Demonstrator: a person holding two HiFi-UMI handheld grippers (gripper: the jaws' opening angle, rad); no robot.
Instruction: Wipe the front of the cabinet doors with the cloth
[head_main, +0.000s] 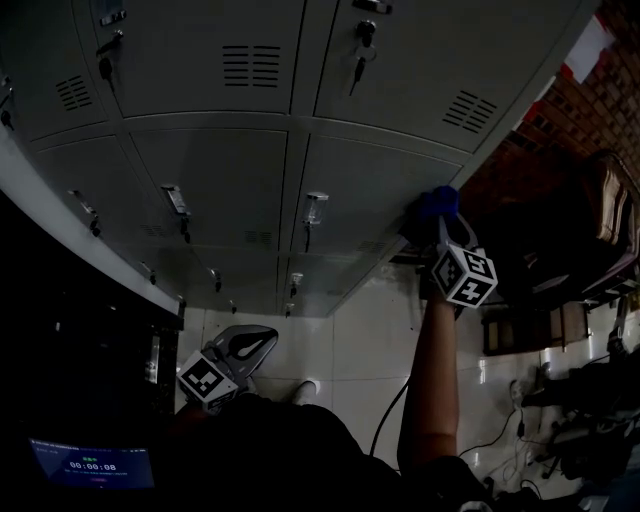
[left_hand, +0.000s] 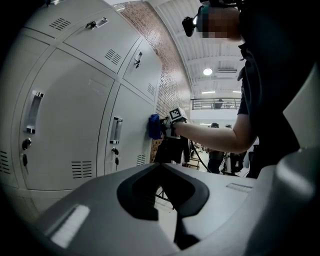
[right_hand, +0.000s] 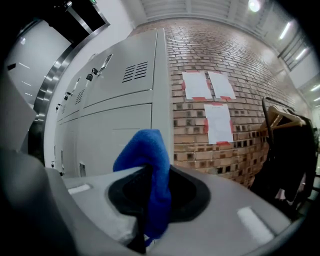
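Head view dim: we cannot make out its lower left, and the cabinet doors (head_main: 225, 180) run off the top edge. Right gripper (right_hand: 150, 215): we note jaws clamped on the blue cloth (right_hand: 147, 160), which bulges past their tips against the rightmost door, near its outer edge. Left gripper (left_hand: 172, 210): jaws together, empty, low, apart from the doors.

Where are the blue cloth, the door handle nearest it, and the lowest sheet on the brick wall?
blue cloth (right_hand: 150, 165): right gripper view, middle of the fold.
door handle (left_hand: 116, 130): left gripper view, middle of its bar.
lowest sheet (right_hand: 219, 122): right gripper view, centre of the paper.
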